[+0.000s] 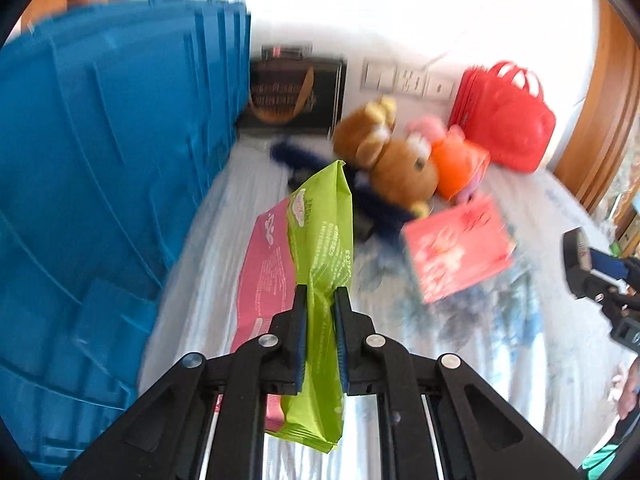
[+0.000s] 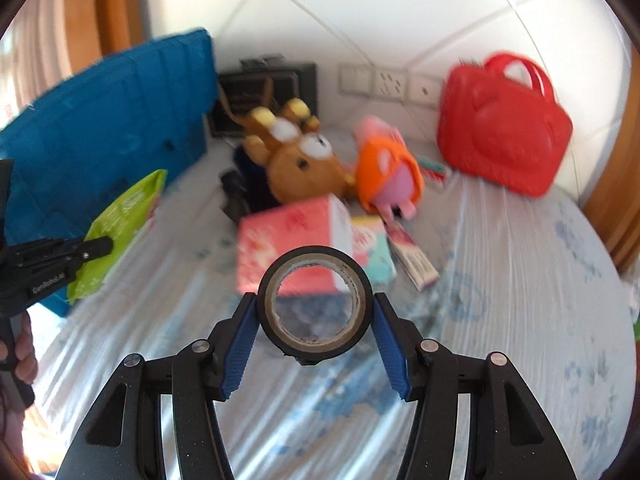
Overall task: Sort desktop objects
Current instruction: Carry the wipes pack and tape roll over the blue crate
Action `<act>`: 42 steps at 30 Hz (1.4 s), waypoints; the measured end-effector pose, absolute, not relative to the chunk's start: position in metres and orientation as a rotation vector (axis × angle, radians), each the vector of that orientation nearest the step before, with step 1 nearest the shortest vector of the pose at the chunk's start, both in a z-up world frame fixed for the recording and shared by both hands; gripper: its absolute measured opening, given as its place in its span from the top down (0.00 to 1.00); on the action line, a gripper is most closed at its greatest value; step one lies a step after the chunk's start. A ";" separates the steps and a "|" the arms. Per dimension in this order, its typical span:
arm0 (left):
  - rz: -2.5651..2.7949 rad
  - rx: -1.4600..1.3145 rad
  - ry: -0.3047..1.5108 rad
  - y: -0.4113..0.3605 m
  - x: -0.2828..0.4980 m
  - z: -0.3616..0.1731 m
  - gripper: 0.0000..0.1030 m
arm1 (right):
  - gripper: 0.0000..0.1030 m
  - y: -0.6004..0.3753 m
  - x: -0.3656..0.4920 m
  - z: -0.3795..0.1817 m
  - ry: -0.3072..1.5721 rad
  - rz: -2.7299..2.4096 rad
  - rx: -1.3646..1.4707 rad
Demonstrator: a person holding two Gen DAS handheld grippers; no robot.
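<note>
Left wrist view: left gripper (image 1: pixel 320 300) clamped on a green packet (image 1: pixel 324 240), glossy and creased, hanging above the tablecloth (image 1: pixel 460 360) beside the blue bin (image 1: pixel 100 180). Right wrist view: right gripper (image 2: pixel 316 320) clamped on a black tape roll (image 2: pixel 316 306), cardboard core visible, raised before the pink box (image 2: pixel 288 252).

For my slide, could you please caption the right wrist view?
Right gripper grips a black tape roll above the cloth-covered table.

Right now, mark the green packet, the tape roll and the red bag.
green packet (image 1: pixel 325 240), left wrist view, printed upper face.
tape roll (image 2: pixel 316 354), right wrist view, lower black rim.
red bag (image 2: pixel 504 136), right wrist view, front panel.
</note>
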State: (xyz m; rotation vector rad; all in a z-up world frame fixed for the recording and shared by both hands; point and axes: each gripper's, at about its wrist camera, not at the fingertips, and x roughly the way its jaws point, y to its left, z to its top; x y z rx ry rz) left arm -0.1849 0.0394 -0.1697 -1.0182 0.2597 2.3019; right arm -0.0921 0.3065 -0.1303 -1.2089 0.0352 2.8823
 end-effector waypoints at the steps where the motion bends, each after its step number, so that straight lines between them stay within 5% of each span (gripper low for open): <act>1: 2.304 -0.983 0.246 0.038 -0.181 -0.158 0.89 | 0.45 0.302 -0.091 -0.123 0.027 2.896 -1.189; 18: 2.548 -0.351 0.108 -0.081 -0.171 0.053 0.89 | 0.45 0.126 -0.101 0.063 -0.175 3.196 -0.606; 30: 2.738 -0.463 0.171 -0.220 -0.270 0.042 0.89 | 0.45 -0.060 -0.170 0.068 -0.271 3.280 -0.775; 42: 2.710 -0.707 0.131 -0.257 -0.341 0.003 0.88 | 0.45 -0.132 -0.223 0.031 -0.493 3.092 -1.008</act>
